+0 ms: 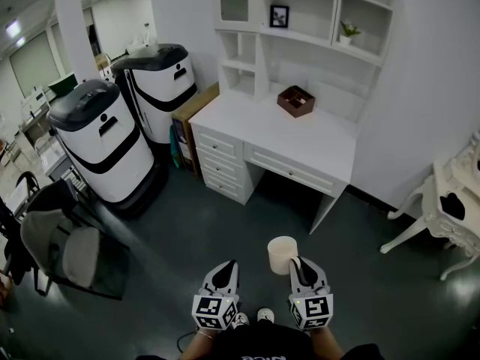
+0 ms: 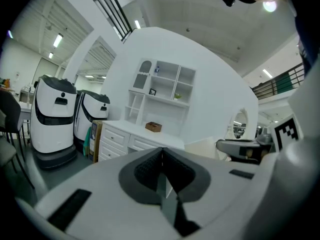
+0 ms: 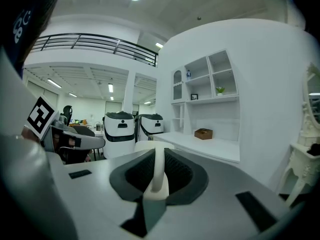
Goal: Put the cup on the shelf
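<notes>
Cream cup [image 1: 282, 255] gripped by the right tool [image 1: 301, 264] over the dark floor [image 1: 225, 223], well short of the desk [image 1: 315, 152].
The right tool's jaws are clamped on a thin cream part of the cup, whose body sits just left of the tool's tip in the head view. Beside it, the left tool [image 1: 225, 270] has its jaws pressed together with nothing between them. Further out, the white desk carries a brown box [image 1: 295, 100]. The white shelf [image 1: 315, 40] rises above the desk against the wall, well apart from the cup.
</notes>
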`<state>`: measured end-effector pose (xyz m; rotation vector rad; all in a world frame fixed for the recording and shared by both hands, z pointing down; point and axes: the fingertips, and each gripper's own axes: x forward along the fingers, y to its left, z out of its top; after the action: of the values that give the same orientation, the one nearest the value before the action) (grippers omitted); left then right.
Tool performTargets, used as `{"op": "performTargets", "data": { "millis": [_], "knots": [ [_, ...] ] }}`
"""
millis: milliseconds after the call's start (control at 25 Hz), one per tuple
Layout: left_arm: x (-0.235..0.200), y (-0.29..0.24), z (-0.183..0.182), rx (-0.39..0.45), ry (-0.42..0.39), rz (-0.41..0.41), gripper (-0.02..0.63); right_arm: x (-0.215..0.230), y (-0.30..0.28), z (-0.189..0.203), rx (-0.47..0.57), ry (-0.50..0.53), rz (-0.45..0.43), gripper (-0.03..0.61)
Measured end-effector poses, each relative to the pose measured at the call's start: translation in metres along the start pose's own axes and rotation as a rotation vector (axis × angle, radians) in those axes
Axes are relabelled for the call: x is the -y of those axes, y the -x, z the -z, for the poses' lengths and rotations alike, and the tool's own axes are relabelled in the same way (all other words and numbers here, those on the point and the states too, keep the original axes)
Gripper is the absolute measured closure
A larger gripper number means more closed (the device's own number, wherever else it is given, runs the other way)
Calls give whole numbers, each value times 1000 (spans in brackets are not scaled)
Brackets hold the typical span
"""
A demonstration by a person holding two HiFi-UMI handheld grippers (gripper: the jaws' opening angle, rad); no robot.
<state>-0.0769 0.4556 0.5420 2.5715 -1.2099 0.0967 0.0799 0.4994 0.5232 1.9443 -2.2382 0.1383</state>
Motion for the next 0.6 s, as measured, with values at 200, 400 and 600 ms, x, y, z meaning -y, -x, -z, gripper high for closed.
{"op": "performTargets", "data": {
  "millis": [200,400,600],
  "knots": [
    [-13,3,-6,16,21,28,525,-9,-8,-2,8,-15,6,520],
    [-26,5,-4,-2,6,46,385,-20,-15,-3,21,-26,12,520],
    [-29,6,-1,-26,-23,75,371,-27,-24,1,8,-34,26,520]
  ]
}}
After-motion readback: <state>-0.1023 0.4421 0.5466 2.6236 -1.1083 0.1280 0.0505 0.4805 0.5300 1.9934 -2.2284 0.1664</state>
